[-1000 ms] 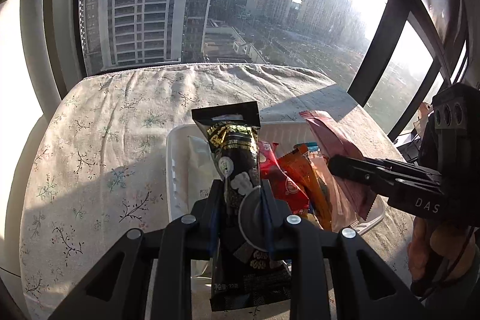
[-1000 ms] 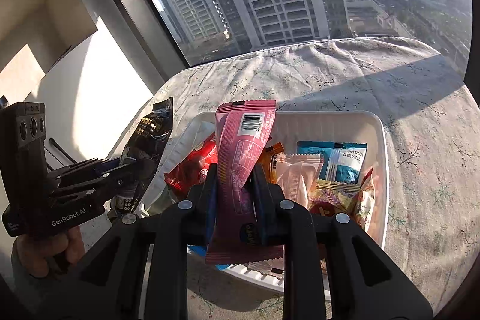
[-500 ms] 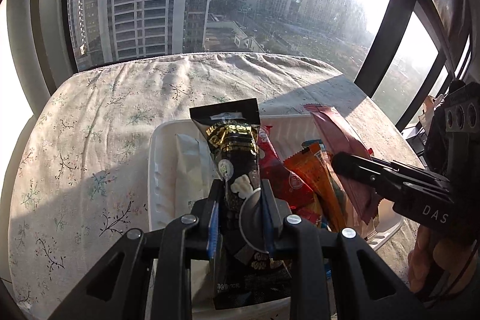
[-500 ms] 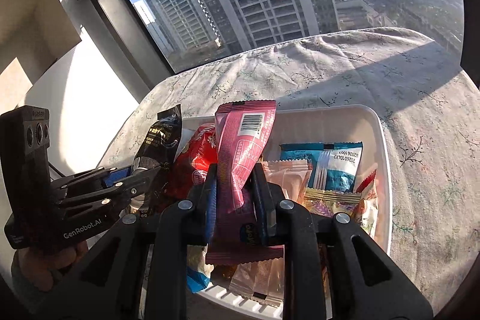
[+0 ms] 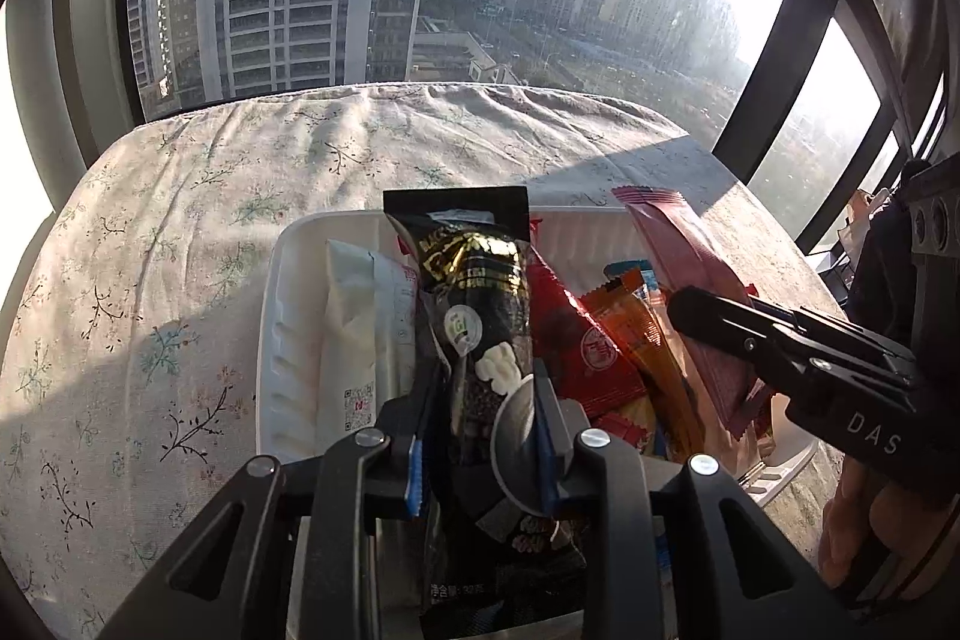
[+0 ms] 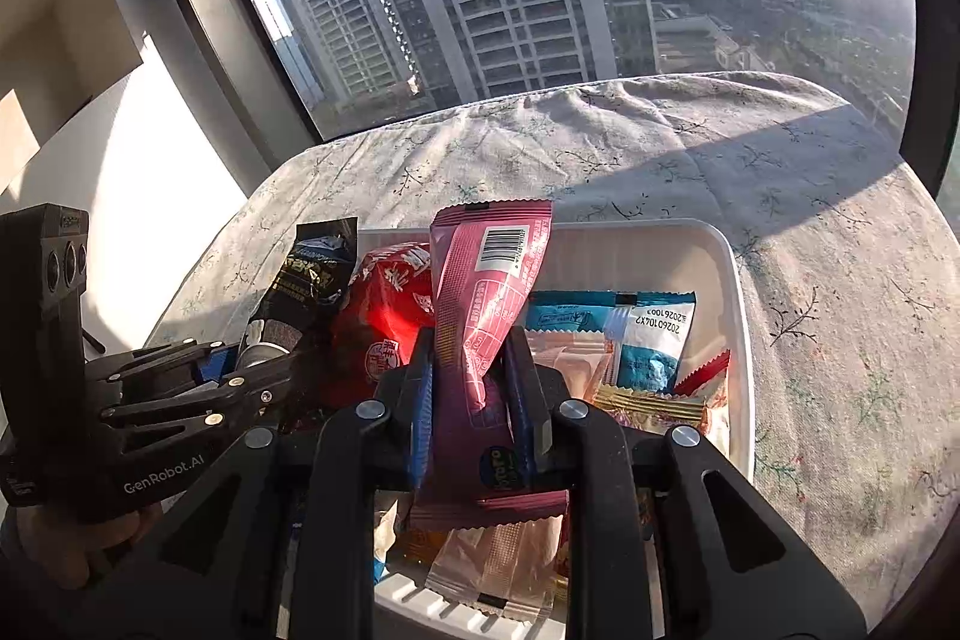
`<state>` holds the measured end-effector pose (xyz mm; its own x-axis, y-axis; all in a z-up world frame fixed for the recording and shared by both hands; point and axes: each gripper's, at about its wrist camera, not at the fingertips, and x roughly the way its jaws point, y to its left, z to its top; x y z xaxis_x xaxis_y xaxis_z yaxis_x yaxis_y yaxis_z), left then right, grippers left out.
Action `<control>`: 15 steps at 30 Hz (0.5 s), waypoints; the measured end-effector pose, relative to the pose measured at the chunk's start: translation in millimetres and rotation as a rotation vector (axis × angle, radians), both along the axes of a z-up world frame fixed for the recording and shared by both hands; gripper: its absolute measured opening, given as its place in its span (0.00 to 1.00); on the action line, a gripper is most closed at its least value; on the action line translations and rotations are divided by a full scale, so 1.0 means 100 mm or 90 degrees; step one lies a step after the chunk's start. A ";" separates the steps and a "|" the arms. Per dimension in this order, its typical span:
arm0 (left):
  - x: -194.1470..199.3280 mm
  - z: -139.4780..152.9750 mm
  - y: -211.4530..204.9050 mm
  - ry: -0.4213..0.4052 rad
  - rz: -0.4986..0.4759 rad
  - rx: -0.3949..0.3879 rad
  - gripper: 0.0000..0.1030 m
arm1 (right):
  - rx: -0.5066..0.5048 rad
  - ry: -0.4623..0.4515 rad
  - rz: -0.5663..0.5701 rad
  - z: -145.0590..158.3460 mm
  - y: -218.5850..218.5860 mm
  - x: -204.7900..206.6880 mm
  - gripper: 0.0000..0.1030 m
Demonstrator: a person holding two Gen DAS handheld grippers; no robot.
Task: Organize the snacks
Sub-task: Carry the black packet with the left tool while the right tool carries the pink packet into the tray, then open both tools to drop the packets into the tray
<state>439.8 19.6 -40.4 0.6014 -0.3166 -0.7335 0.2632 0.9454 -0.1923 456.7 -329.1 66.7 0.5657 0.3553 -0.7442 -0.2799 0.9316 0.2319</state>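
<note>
My left gripper (image 5: 480,388) holds a black snack packet (image 5: 474,280) upright over the left half of the white tray (image 5: 282,340). Its jaws are opening slightly, with the packet still between the pads. My right gripper (image 6: 468,346) is shut on a pink snack packet (image 6: 492,274), which stands over the tray's (image 6: 738,310) middle. In the right wrist view the left gripper (image 6: 300,364) and its black packet (image 6: 306,280) are at the left. The left wrist view has the right gripper (image 5: 678,304) and the pink packet (image 5: 672,244) on its right side.
The tray holds several other snacks: a white packet (image 5: 360,328), a red packet (image 5: 576,334), an orange one (image 5: 636,322) and a blue-white one (image 6: 642,334). It sits on a table with a floral cloth (image 5: 180,232), against large windows. A hand (image 5: 852,532) grips each tool.
Both grippers have come down toward the tray with their packets. The left one moved in over the tray's left side, and its fingers stand slightly wider apart.
</note>
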 end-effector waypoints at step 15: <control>-0.02 -0.08 -0.02 -0.014 0.007 -0.012 0.30 | -0.016 0.011 0.006 -0.23 0.04 0.05 0.21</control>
<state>438.2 17.7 -48.5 0.6209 -0.3239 -0.7138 0.2579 0.9443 -0.2042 461.5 -325.2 43.9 0.5490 0.3413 -0.7630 -0.2851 0.9346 0.2129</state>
